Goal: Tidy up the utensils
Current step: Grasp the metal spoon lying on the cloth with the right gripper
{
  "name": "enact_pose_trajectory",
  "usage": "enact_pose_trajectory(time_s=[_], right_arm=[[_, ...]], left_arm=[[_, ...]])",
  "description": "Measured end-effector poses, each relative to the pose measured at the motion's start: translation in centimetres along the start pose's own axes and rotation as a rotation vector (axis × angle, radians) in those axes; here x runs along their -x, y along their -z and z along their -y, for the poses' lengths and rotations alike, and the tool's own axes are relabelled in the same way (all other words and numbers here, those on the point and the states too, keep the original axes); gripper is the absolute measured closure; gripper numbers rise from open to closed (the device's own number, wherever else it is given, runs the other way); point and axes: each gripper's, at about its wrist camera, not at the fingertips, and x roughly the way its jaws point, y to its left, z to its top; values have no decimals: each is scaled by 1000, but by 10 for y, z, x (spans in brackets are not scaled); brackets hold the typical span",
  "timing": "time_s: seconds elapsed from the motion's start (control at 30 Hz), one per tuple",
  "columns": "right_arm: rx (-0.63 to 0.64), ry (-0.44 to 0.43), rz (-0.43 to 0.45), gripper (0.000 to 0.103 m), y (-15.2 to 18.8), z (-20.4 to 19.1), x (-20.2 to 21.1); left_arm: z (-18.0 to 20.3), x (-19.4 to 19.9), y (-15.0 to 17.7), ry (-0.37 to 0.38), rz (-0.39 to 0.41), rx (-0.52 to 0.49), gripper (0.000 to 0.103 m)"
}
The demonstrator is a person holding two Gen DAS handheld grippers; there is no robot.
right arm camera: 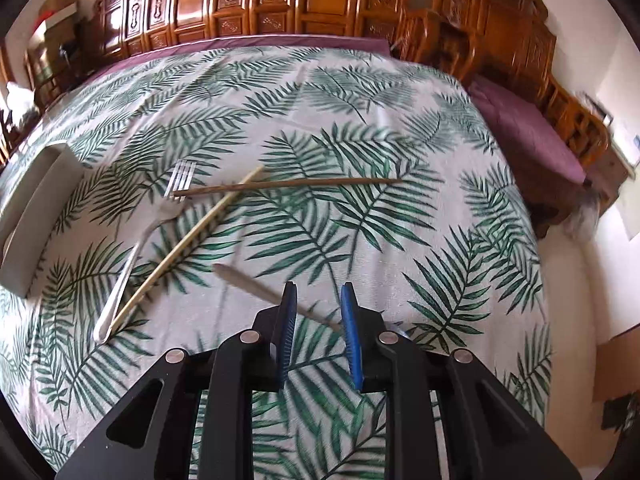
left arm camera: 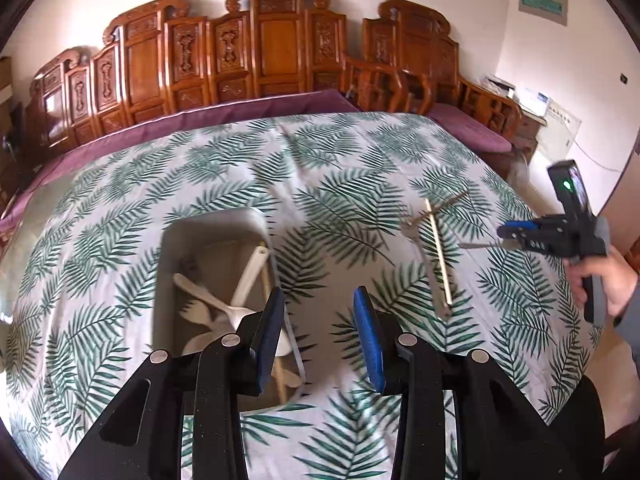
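Pick-up step: right claw (right arm camera: 318,330) parted, astride a blurred utensil (right arm camera: 256,288) beside the fork (right arm camera: 132,256). Left claw (left arm camera: 320,336) parted, empty, at the tray (left arm camera: 208,232). Next: clamp, carry to tray.

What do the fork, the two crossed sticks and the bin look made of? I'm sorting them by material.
The fork looks like polished metal: silvery, with bright glints along its handle. The two chopsticks look like bamboo or wood: matte and tan, though one is darker. The bin looks like smooth, off-white plastic, but ceramic can't be ruled out.
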Motion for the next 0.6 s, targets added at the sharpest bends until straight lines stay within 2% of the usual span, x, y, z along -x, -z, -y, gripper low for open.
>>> enact_pose_trajectory(time_s=[0.13,0.2,0.27,0.4,0.43,0.6], right_arm=[[1,-14,-26,78,-3,3,-13],[-7,-21,-33,74,-4,6,-18],[-25,-35,-40,59,-5,13,-22],[-52,-78,-66,54,-4,22,-25],[-47,-87,-73,51,-4,21,-25],[11,-97,-109,49,0,13,-22]], left_arm=[[12,0,1,8,-11,-24,69],[16,0,3,16,-19,-26,69],[18,0,5,20,-25,-28,69],[23,-3,7,25,-36,-40,69],[24,-4,7,26,-39,-41,69],[29,-4,7,37,-42,-42,69]])
